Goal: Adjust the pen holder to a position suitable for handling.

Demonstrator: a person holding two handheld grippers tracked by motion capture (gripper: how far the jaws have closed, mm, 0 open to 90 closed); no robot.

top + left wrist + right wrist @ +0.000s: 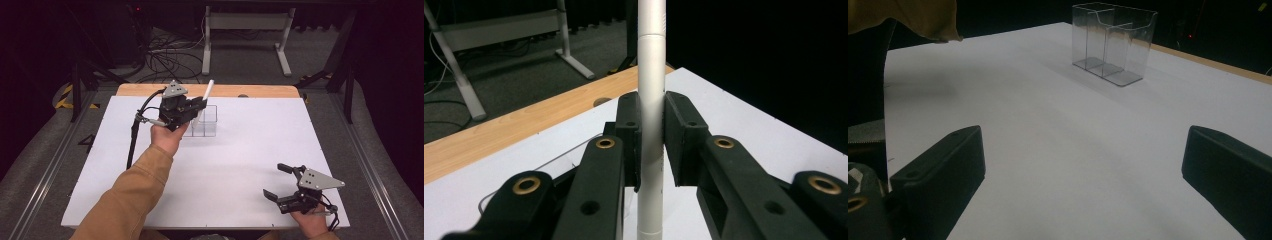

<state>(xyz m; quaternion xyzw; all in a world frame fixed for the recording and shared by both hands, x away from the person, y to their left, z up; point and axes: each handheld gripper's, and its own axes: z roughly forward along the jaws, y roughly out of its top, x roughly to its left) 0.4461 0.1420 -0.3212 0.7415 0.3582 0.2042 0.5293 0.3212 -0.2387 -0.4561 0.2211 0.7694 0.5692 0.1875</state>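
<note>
Tube (651, 100), white and upright, clamped in the left hand-held gripper (200, 105) above the clear box (206, 122) on the worktop (240, 165); right hand-held gripper (280, 182) open, well apart, near the front edge

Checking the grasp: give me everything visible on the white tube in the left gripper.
The white tube is slim, round and matte, plastic by its look, with seam lines ringing it. The left gripper is shut on its middle, black pads pressing either side. In the high view it stands tilted over the clear box; its lower end is hidden.
</note>
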